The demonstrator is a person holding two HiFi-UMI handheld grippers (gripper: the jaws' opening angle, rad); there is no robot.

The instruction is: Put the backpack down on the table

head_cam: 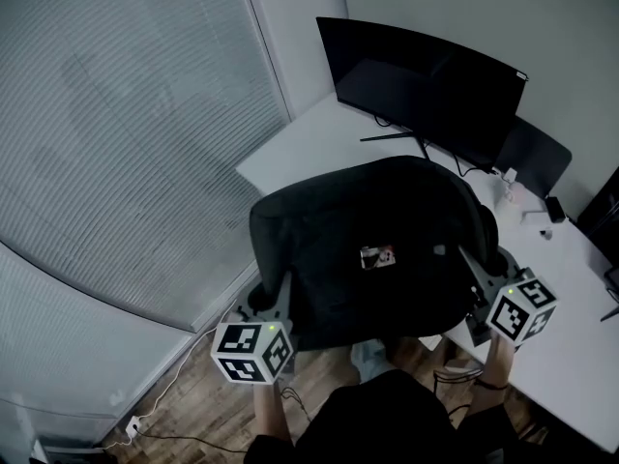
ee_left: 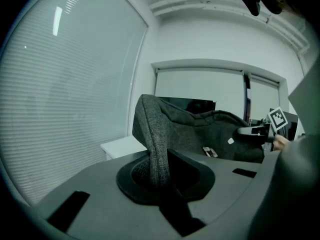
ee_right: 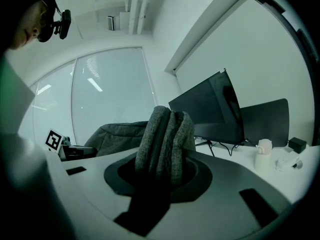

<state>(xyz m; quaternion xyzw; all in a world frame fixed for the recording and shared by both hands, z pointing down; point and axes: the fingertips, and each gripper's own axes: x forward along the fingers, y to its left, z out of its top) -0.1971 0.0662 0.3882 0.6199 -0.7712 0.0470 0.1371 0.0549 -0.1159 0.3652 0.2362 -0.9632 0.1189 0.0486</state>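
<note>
A dark grey fabric backpack (head_cam: 372, 235) hangs stretched between my two grippers, over the near corner of the white table (head_cam: 309, 143). My left gripper (head_cam: 282, 293) is shut on a thin fold of the backpack (ee_left: 155, 144) at its left edge. My right gripper (head_cam: 471, 267) is shut on a thicker bunch of the backpack (ee_right: 165, 139) at its right side. A small tag (head_cam: 377, 256) shows on the bag's middle. The bag hides both pairs of fingertips in the head view.
A black curved monitor (head_cam: 426, 85) stands at the back of the table, with cables behind it. A small white bottle (ee_right: 262, 154) and a black item (head_cam: 553, 209) sit at the table's right. Window blinds (head_cam: 126, 133) fill the left. Wooden floor with a cable (head_cam: 184, 423) lies below.
</note>
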